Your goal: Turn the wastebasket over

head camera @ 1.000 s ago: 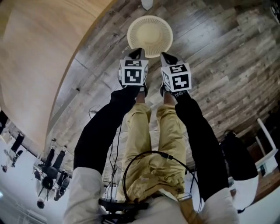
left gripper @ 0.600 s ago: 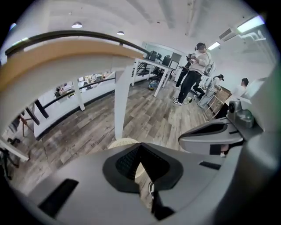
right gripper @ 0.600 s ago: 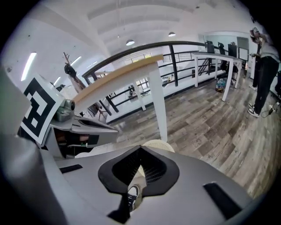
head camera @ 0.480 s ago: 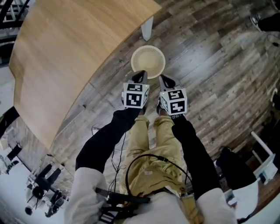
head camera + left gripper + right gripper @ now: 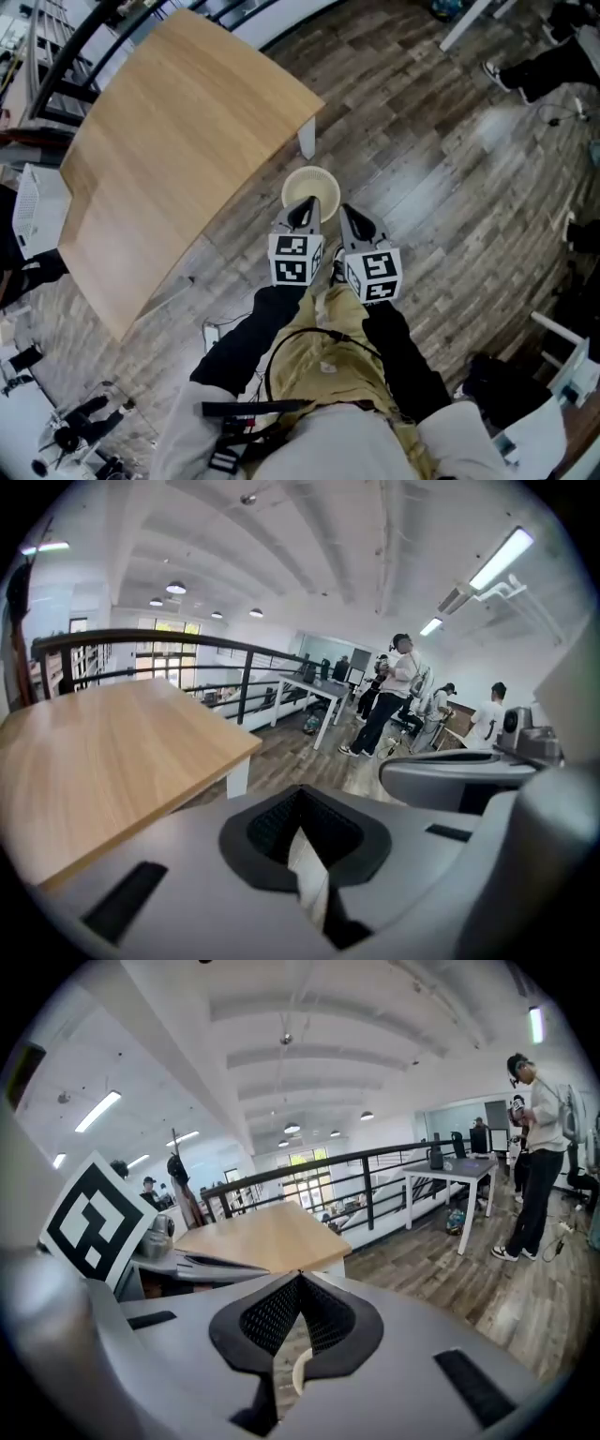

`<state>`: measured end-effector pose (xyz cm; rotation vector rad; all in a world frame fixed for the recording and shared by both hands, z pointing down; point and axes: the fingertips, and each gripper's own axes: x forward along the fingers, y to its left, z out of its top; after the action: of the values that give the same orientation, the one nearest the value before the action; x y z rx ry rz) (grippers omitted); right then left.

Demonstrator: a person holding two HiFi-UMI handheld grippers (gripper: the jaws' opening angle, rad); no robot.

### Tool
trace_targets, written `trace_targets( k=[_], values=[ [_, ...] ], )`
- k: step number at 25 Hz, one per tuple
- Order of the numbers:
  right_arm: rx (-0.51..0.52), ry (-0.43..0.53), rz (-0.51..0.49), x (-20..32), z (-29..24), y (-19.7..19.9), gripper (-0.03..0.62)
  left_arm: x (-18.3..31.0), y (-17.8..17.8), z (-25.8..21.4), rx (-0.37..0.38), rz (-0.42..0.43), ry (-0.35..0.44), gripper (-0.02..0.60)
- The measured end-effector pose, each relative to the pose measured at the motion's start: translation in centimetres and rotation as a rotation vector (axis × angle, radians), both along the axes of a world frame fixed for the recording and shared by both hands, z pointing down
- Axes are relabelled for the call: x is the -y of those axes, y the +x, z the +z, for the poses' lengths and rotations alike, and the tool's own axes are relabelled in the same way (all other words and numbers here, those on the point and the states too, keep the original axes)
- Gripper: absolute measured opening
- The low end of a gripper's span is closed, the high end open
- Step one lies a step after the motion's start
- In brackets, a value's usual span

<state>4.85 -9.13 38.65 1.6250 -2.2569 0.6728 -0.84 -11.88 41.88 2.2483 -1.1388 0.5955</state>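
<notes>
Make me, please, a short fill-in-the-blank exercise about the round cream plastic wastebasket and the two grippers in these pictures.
1. The round cream plastic wastebasket stands on the grey-brown plank ___.
2. It stands beside the white leg of the light wooden ___.
3. The left gripper and the right gripper hold nothing, and the jaws of both are ___.

Missing words: floor; table; shut.

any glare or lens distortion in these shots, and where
Head view: fisheye bows the table edges, pale glare on the floor. Left gripper view: round dark vignette, ceiling strip light blown out. Right gripper view: same vignette, railing bowed.
</notes>
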Motion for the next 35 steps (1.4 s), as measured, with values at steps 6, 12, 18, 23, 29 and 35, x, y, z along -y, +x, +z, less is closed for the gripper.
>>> trace_targets(
  k=[6,12,18,23,29,35],
  values=[
    [0.018,0.146,0.034,-0.5,-10.2,1.1,0.021,-0.2,1.3,-10.6,-0.013,0.017,0.211,0.002],
    [-0.004,0.295,0.030,0.8,-18.3,1.5,0.021,1.6,0.6,-18.8,-0.046,-0.004,0.364,0.002],
    [-0.020,0.392,0.007,0.5,-24.5,1.0,0.021,1.4,-0.5,-24.2,-0.057,-0.036,0.440,0.002],
    [-0.045,0.455,-0.001,1.4,-27.6,0.9,0.020,2.6,0.4,-28.2,-0.060,-0.017,0.536,0.002],
    [-0.071,0.541,-0.009,3.6,-31.7,0.3,0.021,4.6,0.0,-32.3,-0.091,-0.024,0.622,0.002],
    [-0.075,0.567,0.003,4.5,-32.8,0.7,0.021,5.5,-0.2,-33.8,-0.117,-0.045,0.660,0.002]
  ],
)
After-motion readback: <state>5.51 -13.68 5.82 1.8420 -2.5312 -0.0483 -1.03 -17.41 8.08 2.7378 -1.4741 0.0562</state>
